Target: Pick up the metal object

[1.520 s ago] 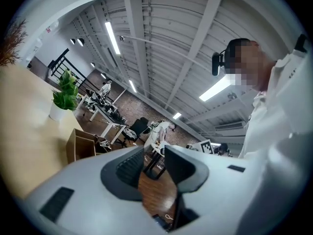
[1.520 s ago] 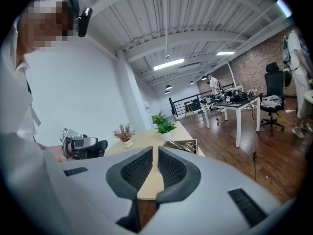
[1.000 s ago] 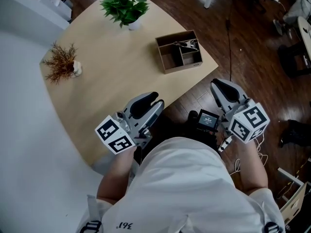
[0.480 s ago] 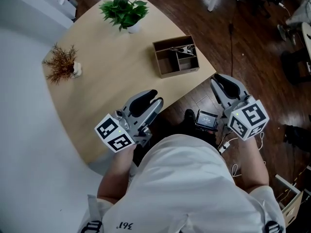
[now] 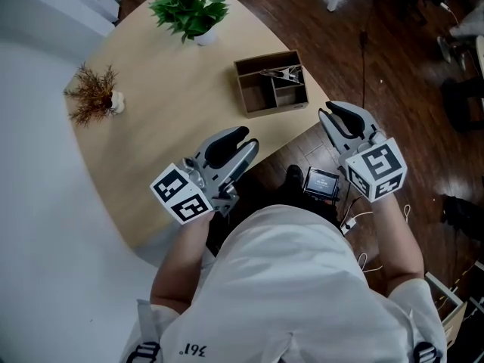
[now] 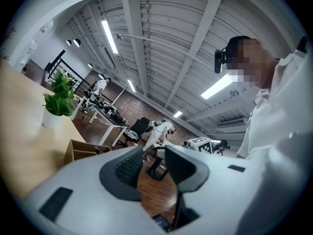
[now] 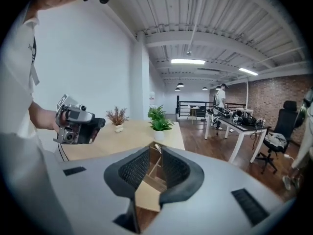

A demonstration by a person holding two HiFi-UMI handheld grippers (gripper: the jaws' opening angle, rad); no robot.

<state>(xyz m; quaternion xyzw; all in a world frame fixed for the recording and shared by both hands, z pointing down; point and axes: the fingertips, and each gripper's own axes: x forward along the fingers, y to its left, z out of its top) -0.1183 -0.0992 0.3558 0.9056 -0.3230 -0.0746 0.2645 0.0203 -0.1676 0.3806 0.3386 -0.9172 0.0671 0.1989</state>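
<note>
Two grippers are what I have in hand, and both are empty. My left gripper (image 5: 240,141) hangs over the near edge of the desk (image 5: 174,89); its own camera shows the jaws apart, with only dark wooden floor in the gap between them. My right gripper (image 5: 334,114) is off the desk, over the floor just beside the desk's right edge. Its jaws also stand apart, and through the gap I can see the brown box (image 5: 265,110) ahead of them. That box sits on the desk close to the right edge, toward the near right corner, and is split into compartments. The metal object (image 5: 281,72) lies inside it, in the compartment on the far side toward the box's right end. It looks like a thin, shiny, clip-like piece, though it is too small for me to make out more. Neither gripper touches the box or the metal object, and the right one is the nearer of the two. A green plant (image 5: 189,10) in a white pot stands at the far corner of the desk, and a dried brown plant (image 5: 94,93) stands near the left edge, both well apart from the box. On the floor between my grippers lies a small black device (image 5: 321,181).
</note>
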